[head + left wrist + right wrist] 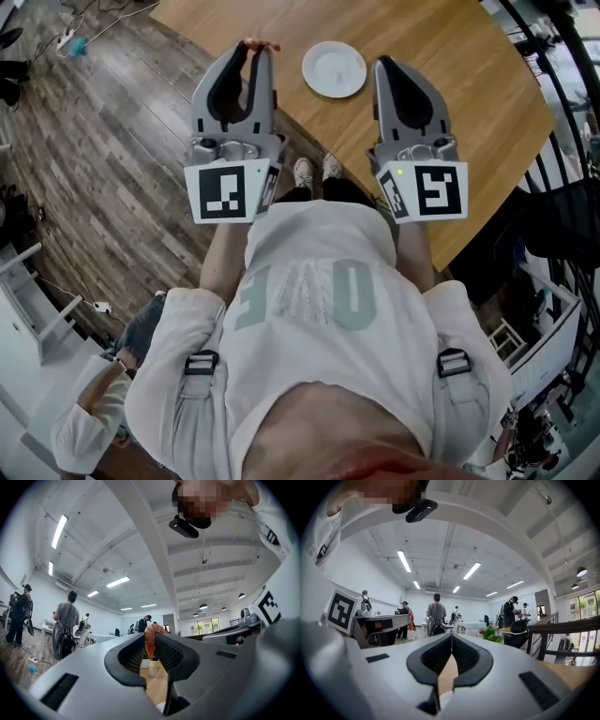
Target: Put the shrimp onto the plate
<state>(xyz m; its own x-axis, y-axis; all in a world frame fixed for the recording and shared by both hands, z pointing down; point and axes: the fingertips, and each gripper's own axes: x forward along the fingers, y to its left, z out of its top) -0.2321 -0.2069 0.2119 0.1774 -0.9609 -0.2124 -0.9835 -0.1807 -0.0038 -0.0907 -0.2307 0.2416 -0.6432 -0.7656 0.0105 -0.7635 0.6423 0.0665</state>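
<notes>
An orange shrimp (150, 641) hangs pinched between the tips of my left gripper (151, 639), its curled body showing above the jaws. In the head view the shrimp (260, 44) pokes out at the left gripper (251, 52) tips, over the near left part of the wooden table (469, 75). The white plate (334, 69) lies empty on the table, to the right of the left gripper and left of my right gripper (382, 64). The right gripper (451, 635) is shut with nothing in it, its tips meeting.
The round table's near edge runs under both grippers; beyond it is wooden floor (103, 141). A small potted plant (146, 662) stands on the table ahead of the left jaws. People (437, 616) and desks stand in the far room. A black railing (553, 112) borders the right.
</notes>
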